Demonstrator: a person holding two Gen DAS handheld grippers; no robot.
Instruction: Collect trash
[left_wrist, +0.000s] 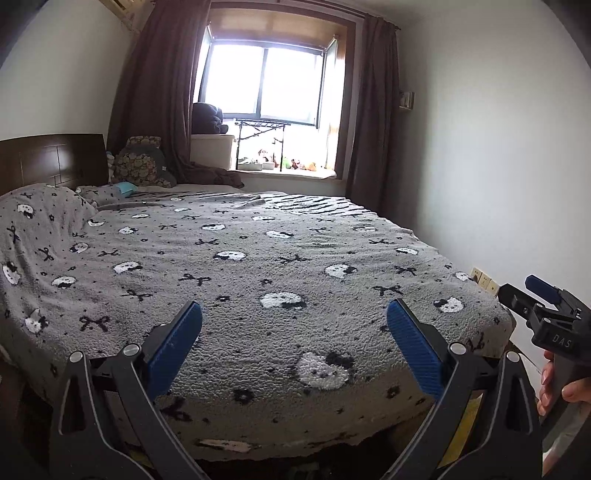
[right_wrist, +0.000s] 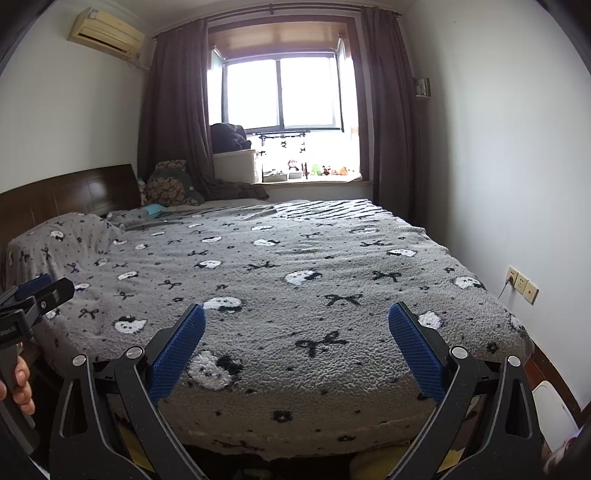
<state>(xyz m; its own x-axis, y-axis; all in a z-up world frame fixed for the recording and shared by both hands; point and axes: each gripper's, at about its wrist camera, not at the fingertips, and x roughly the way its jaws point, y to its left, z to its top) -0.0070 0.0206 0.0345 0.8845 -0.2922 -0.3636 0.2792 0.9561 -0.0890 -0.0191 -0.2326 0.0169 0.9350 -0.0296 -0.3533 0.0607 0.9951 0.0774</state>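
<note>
Both the left gripper (left_wrist: 294, 354) and right gripper (right_wrist: 296, 356) have fingers spread, empty, over the bed (left_wrist: 258, 266); pillows (left_wrist: 142, 166) at ten o'clock, window (left_wrist: 266, 81) at twelve.

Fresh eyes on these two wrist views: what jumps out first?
The bed fills both views, under a grey fleece blanket printed with white cat faces and black bows. Behind it a bright window glows between dark brown curtains on the far wall. In the foreground the left gripper and right gripper frame the blanket, jaws wide apart and holding nothing.
</note>
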